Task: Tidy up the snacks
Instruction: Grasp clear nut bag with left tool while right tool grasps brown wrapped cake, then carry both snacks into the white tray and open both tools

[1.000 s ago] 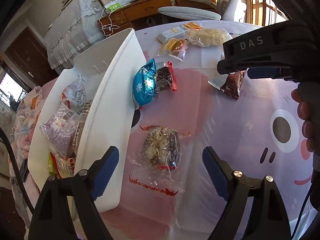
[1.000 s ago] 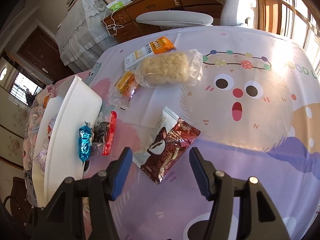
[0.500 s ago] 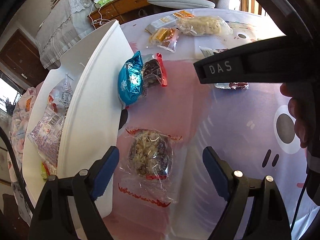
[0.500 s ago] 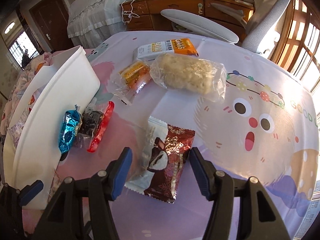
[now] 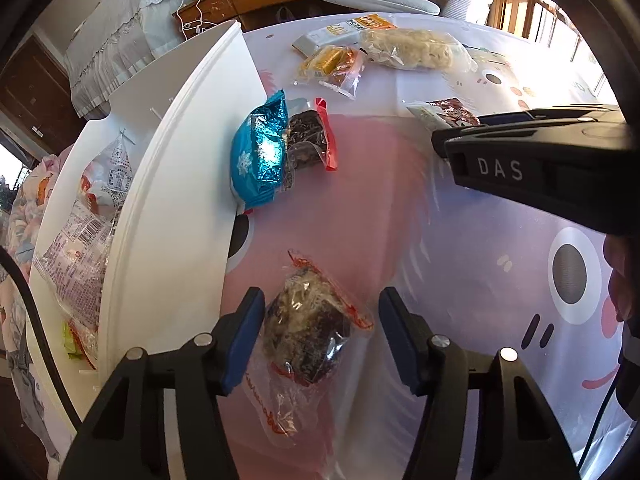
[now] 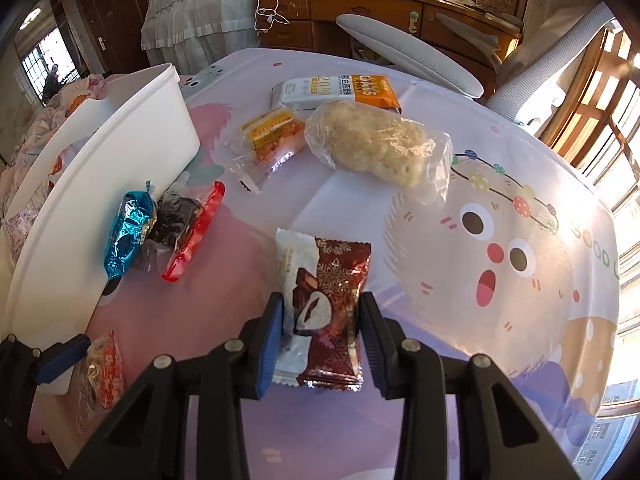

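Observation:
My left gripper point(image 5: 322, 336) is open around a clear-wrapped dark nut snack point(image 5: 310, 338) lying on the table, its pads a little apart from the wrapper. My right gripper point(image 6: 320, 330) has closed in on a maroon and white chocolate packet point(image 6: 324, 308), with both pads against its sides. The white bin point(image 5: 168, 208) stands at the left with several snack bags inside point(image 5: 80, 240). The right gripper's body point(image 5: 532, 168) shows in the left wrist view.
A blue foil packet point(image 6: 128, 232) and a red-edged dark snack point(image 6: 188, 228) lie against the bin wall. Further back lie a yellow wafer pack point(image 6: 272, 132), a pale rice cake bag point(image 6: 380, 148) and an orange-white box point(image 6: 336, 90). A chair point(image 6: 408, 56) stands beyond.
Both grippers moved forward and down over their snacks. The right jaws narrowed onto the chocolate packet. The left jaws narrowed somewhat around the nut snack.

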